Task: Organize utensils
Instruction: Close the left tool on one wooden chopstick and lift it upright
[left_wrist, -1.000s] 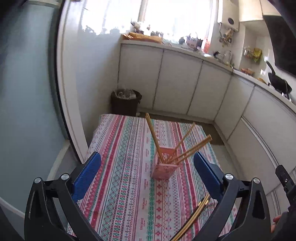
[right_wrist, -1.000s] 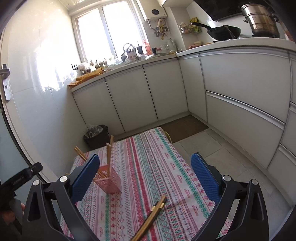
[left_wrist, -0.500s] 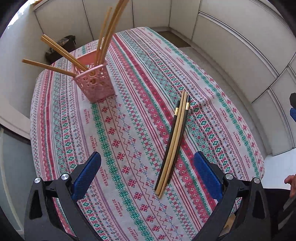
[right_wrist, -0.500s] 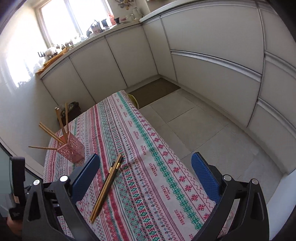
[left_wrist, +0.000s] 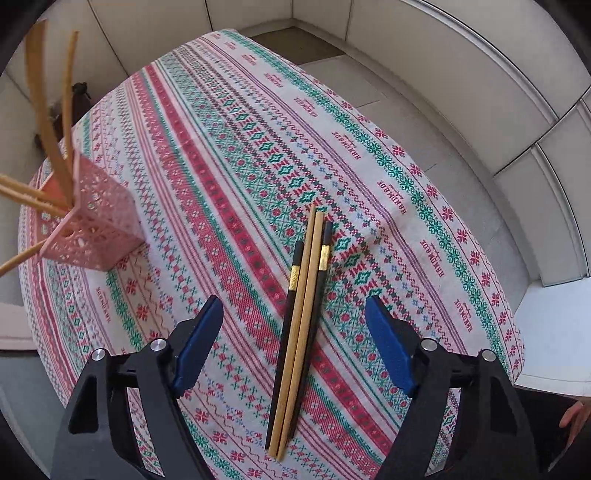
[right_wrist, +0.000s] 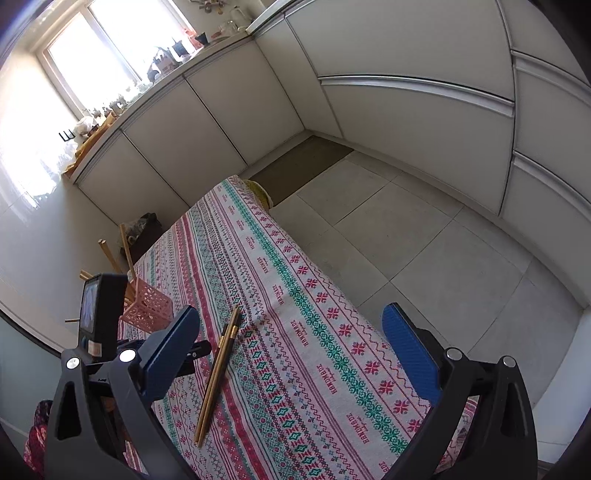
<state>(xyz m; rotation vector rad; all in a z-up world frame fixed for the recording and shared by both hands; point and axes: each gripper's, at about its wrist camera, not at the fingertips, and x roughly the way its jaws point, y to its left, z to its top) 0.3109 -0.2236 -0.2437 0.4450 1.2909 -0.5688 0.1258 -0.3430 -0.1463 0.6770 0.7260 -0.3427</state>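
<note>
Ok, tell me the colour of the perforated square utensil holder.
Pink; the perforated square utensil holder shows best in the left wrist view.

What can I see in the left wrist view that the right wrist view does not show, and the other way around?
Only the left wrist view shows the open left gripper from behind, its blue pads on either side of the chopsticks on the cloth, whose gold bands on the black pair are plain.

Only the right wrist view shows the window, the cluttered counter, the open right gripper over the cloth, and the left gripper's camera body.

Both show the patterned tablecloth, the pink holder with chopsticks in it, and the white cabinets.
</note>
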